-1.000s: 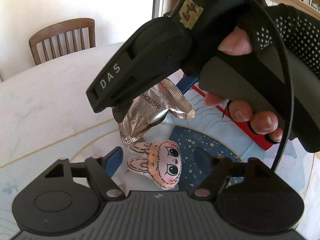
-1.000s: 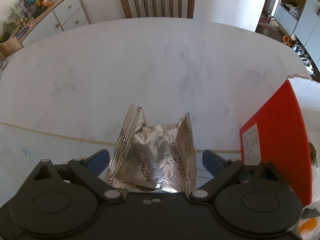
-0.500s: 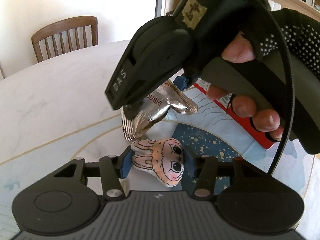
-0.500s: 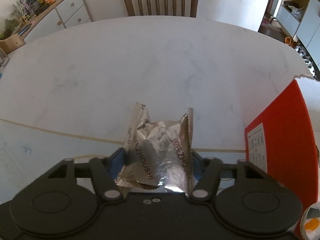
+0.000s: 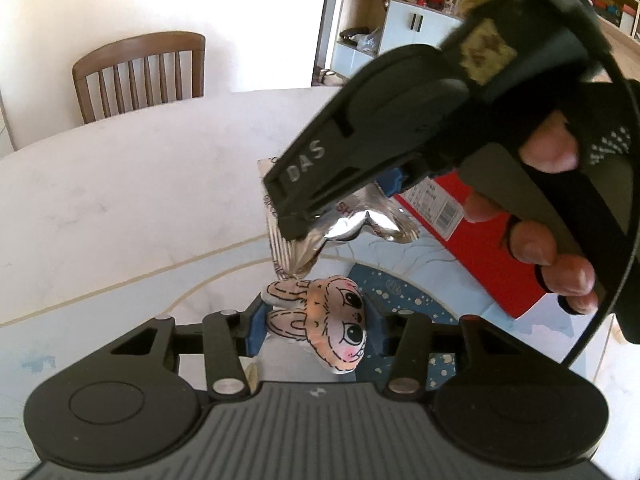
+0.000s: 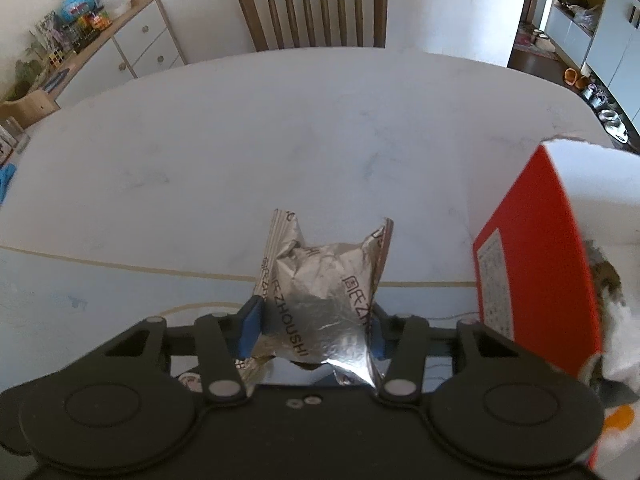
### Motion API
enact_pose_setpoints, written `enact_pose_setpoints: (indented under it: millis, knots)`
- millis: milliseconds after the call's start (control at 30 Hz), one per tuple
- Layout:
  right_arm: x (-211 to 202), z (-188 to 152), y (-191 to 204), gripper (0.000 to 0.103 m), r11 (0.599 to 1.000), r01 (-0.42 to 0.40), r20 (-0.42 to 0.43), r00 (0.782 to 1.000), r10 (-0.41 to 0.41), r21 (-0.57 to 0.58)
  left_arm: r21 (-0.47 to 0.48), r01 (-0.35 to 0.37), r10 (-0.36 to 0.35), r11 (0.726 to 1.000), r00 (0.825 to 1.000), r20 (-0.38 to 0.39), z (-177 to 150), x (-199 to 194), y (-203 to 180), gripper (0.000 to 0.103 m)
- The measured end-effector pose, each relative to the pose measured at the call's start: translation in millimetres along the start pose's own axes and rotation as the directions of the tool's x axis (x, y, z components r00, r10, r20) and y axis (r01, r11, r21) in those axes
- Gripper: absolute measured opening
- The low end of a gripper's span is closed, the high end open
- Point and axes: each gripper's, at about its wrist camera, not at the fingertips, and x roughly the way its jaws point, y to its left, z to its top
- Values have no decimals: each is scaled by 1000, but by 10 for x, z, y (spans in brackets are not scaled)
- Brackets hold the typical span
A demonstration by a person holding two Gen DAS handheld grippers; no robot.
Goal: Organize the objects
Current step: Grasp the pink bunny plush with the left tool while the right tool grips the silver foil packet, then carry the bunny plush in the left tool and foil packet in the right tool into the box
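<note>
The left gripper is clamping a small rabbit-face toy between its blue pads; the toy is sitting right at the fingertips, ears pointing to the gripper's left and the big dark eyes turned toward its right. Just ahead of and above that toy, the right gripper is crossing the left wrist view from the upper right, held by a hand in a black dotted fingerless glove.

The right gripper is pinching a crumpled silver foil packet between its own blue pads. The packet is sticking forward out of the fingers, its two crimped corners pointing away from the tool (dark lettering is running along its sides, only partly readable). In the left wrist view the same foil packet is hanging under the right gripper's fingers, just ahead of the rabbit toy's ears; whether the two are touching cannot be told.

To the right of the right gripper a red box with a printed white label is standing close by, its open top showing white inside. Under both tools a white marble-look table is spreading forward, with a pale blue mat directly below them. At the table's far edge a wooden slat-back chair is standing, and ahead to the left a white-drawer sideboard is carrying a clutter of small items.
</note>
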Motion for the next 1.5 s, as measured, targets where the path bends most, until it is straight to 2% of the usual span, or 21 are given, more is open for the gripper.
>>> enact_pose_setpoints:
  millis: [367,700,1000,1233,1500]
  knots:
    - [-560,-61,-9,50,1000,-6,79,997,6,9,-33,2,-1,999,999,37,160,-383,-69,48]
    - [-1085,-139,-100,50,1000,11,171,985,-14,18,-11,43,-41,999,994,99,274,-877,-333,48]
    - [-1465,-267,-290,50,999,22,236,971,-31,39,17,20,-23,1000,984,179,358,-1257,-550,48]
    - [-1713,-384,-571,50,999,14,269,963,-27,49,10,4,-6,1000,978,208,619,-1359,-696,48]
    - [-1911,-552,-1010,50,998,23,272,961,-39,63,17,5,-9,1000,978,209,856,-1188,-1027,48]
